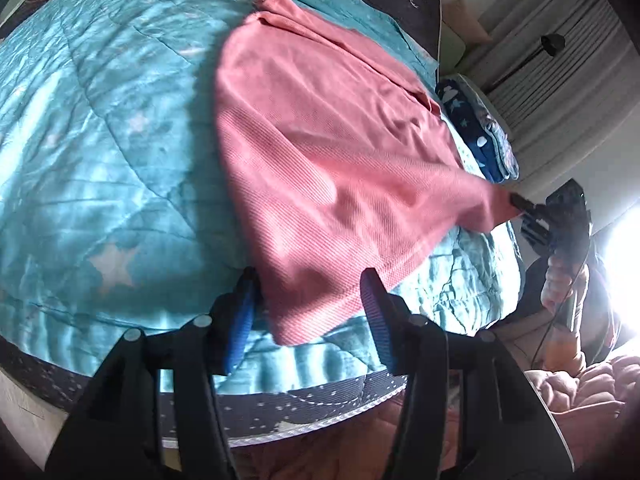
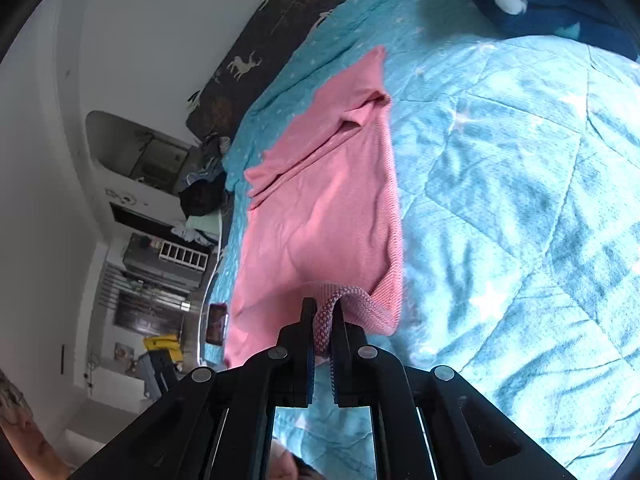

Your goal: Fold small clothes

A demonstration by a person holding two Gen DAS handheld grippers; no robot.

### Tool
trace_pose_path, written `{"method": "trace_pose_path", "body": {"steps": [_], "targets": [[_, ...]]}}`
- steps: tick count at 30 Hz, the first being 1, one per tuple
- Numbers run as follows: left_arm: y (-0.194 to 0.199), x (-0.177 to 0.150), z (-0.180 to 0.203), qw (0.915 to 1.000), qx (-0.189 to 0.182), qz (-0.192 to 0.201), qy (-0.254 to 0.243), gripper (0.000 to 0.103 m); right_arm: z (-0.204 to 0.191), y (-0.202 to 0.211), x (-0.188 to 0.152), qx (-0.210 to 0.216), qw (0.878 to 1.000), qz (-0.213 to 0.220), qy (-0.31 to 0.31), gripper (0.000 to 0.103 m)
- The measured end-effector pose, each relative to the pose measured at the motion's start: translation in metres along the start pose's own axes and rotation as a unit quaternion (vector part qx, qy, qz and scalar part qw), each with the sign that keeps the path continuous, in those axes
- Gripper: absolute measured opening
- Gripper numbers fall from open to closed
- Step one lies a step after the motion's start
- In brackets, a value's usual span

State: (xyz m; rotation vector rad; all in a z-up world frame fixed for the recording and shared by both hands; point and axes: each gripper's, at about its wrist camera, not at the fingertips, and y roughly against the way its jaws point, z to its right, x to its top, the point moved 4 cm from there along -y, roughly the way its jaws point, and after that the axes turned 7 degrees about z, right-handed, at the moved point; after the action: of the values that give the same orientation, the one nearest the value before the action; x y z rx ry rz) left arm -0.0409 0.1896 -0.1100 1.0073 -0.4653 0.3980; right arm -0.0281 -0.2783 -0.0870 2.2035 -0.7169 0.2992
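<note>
Pink knit top [image 1: 320,152] lies on the teal star-print quilt [image 1: 100,140] of the bed, long axis running from the near edge of the bed toward the far edge, neck end pointing away at the far side. One sleeve looks folded in over the body, though fisheye blur makes that hard to confirm. Hem sits by the near edge; its right corner is lifted off the quilt.

Right gripper [image 2: 323,320] is level with the bed, its fingers clamped together on that bunched ribbed hem corner, fabric pulled taut.

Left gripper [image 1: 310,280] hovers at the near edge over the hem's left corner, fingers [image 1: 244,300] spread wide, the corner between them but not pinched.

Navy star-print pillow [image 2: 552,8] rests at the quilt's far right corner.
</note>
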Motion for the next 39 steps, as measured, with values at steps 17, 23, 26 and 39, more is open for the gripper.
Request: {"method": "trace_pose_path", "body": {"steps": [17, 23, 26, 39], "targets": [[0.105, 0.165, 0.065, 0.9645, -0.008, 0.258, -0.058, 0.005, -0.075, 0.021, 0.04, 0.054, 0.994, 0.068, 0.071, 0.006], [0.068, 0.238, 0.055, 0.9607, 0.028, 0.276, -0.015, 0.005, -0.096, 0.006, 0.122, 0.063, 0.991, 0.098, 0.063, 0.006], [0.043, 0.263, 0.041, 0.9627, 0.051, 0.266, 0.005, 0.005, -0.101, -0.017, 0.161, 0.059, 0.992, 0.096, 0.062, 0.006], [-0.122, 0.375, -0.029, 0.9739, 0.154, 0.16, 0.048, 0.008, -0.028, -0.173, 0.3, -0.044, 0.996, 0.068, -0.026, 0.02]]}}
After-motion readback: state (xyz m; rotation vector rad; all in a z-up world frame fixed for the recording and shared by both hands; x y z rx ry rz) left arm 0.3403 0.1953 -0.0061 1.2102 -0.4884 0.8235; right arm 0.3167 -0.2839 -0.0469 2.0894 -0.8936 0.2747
